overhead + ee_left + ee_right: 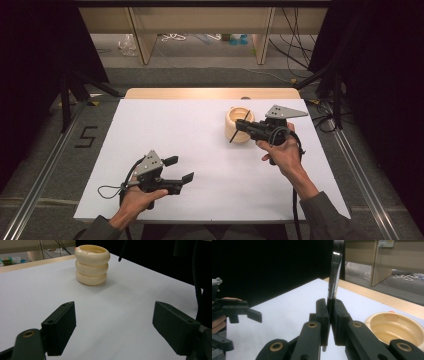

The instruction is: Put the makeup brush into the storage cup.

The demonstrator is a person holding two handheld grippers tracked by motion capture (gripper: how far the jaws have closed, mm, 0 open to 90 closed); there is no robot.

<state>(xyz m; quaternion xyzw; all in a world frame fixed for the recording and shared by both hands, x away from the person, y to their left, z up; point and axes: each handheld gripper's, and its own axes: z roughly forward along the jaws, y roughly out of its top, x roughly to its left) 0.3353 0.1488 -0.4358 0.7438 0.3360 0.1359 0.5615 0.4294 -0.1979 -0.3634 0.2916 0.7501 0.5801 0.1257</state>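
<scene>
The white table takes up the middle of the high view. Right of centre stands a cream holder of three stacked rings, open at the top. The right gripper hangs just beside its rim, jaws clamped on a thin black stick, perhaps a pen or brush, tilted across the holder's mouth. At lower left, the left gripper is spread wide with nothing between its jaws. The step looks like placing the stick in the holder; next, its lower tip wants lining up over the opening before lowering and letting go.
</scene>
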